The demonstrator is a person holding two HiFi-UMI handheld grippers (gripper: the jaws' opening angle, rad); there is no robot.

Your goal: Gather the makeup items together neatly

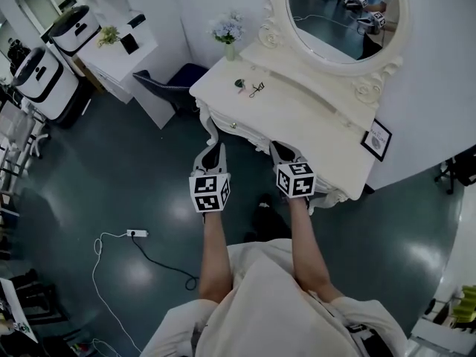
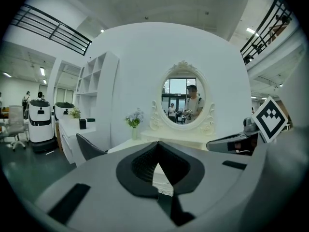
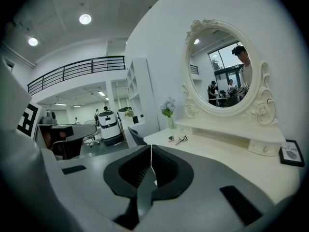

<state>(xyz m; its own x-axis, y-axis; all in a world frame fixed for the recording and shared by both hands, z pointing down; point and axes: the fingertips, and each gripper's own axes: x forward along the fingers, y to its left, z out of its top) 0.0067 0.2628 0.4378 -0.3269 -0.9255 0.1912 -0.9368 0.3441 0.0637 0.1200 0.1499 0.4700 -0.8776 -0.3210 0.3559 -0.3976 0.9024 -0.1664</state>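
Two makeup items lie close together at the far left of the cream dressing table (image 1: 312, 117): a small dark round piece (image 1: 239, 84) and a black eyelash curler (image 1: 256, 90). The right gripper view shows them too, the small piece (image 3: 171, 138) beside the curler (image 3: 181, 139). My left gripper (image 1: 213, 149) hovers off the table's front edge, over the floor, with its jaws shut and empty. Level with it, my right gripper (image 1: 281, 149) is just over the front edge, also shut with nothing in it. Both grippers are well short of the items.
A vase of pale flowers (image 1: 228, 32) stands at the table's far left corner, behind the items. An oval mirror (image 1: 342, 13) backs the table and a small framed picture (image 1: 378, 140) leans at its right end. A dark chair (image 1: 175, 84) stands left of the table, and a power strip (image 1: 136, 233) lies on the floor.
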